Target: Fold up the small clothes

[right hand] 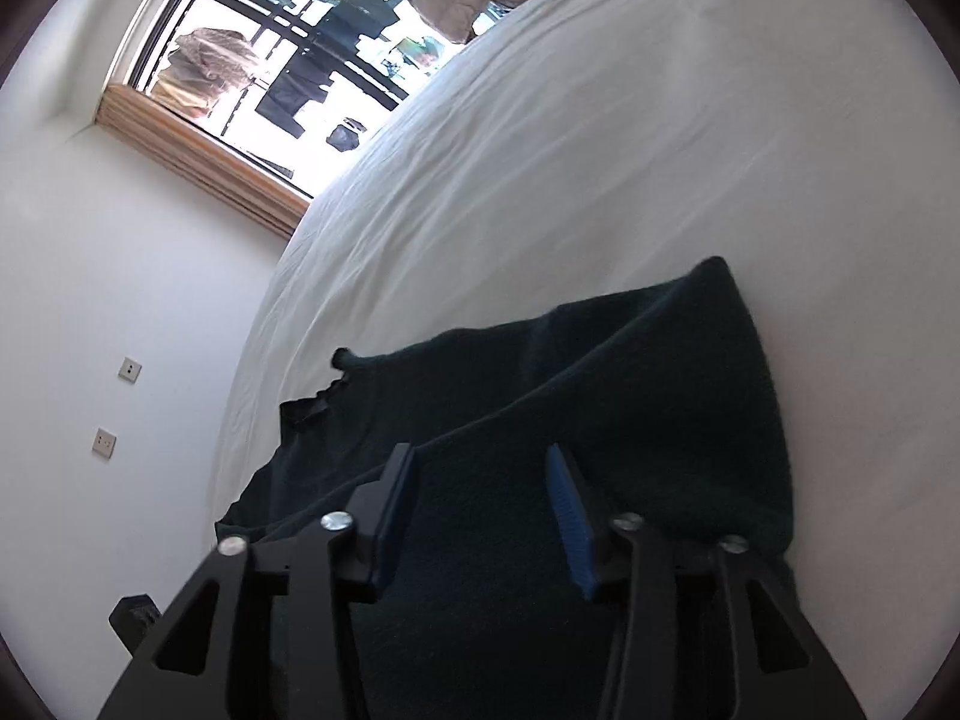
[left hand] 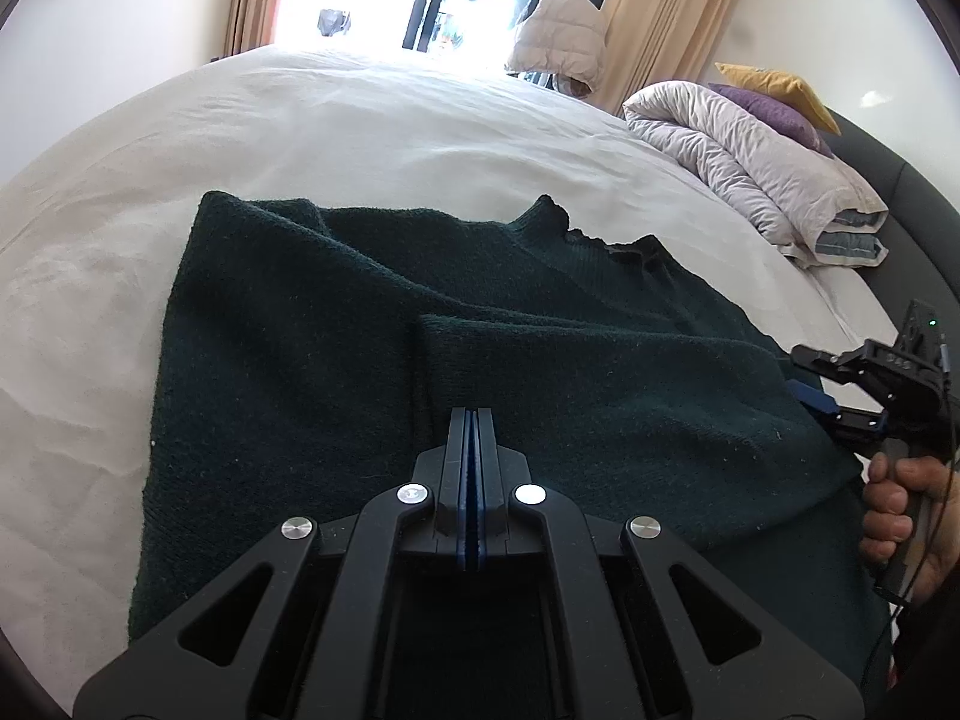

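The left gripper (left hand: 472, 420) has its blue-padded fingers (left hand: 463, 468) pressed flat together with nothing between them, hovering over the middle of a dark green sweater (left hand: 336, 360). The right gripper (right hand: 480, 480) holds its fingers (right hand: 567, 516) wide apart above the same knit, gripping nothing. The sweater lies spread on the white bed (left hand: 360, 120), its long axis running away from the left fingers, neckline at the far end, one sleeve folded across the body. No readable writing shows. A rolled duvet (left hand: 750, 168) sits beyond.
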### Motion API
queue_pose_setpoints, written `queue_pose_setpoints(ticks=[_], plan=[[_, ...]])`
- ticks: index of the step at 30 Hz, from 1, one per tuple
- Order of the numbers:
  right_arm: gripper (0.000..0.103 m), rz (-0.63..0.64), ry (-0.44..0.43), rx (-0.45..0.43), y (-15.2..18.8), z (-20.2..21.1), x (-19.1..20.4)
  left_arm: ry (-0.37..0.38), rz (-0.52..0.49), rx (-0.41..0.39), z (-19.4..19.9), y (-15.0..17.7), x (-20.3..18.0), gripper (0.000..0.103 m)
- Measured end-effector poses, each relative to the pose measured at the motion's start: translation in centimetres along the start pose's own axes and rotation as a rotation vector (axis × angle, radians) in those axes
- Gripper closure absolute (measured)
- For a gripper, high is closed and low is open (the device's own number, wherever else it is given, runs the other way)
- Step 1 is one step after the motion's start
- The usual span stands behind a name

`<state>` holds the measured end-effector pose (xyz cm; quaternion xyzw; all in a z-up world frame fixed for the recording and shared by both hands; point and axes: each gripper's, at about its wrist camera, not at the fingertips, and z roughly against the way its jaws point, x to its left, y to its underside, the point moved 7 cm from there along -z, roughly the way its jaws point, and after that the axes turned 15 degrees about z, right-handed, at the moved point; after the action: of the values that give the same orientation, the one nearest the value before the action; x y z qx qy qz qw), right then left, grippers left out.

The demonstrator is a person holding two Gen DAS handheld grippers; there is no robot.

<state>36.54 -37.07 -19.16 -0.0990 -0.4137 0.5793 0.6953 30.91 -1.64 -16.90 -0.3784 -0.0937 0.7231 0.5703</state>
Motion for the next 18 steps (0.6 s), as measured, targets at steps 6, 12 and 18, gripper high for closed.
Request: queue_pose_setpoints(ticks=[6,12,18], plan=[[0.098,-0.147,0.068,-0.119,0.3,5.3,-5.9,0.037,0.042,0.005,-0.2,-0.2,0.3,0.102],[0.043,-0.052,0.172,-0.197,4.5,14.5,-3.7,0.066,0.076,0.016,0.8,-0.5,0.3,0.102],[0.04,0.155,0.201,-0.162,10.5,21.1,0.6,-0.014,0.029,-0.039,7.4,1.4,0.7,0.102]])
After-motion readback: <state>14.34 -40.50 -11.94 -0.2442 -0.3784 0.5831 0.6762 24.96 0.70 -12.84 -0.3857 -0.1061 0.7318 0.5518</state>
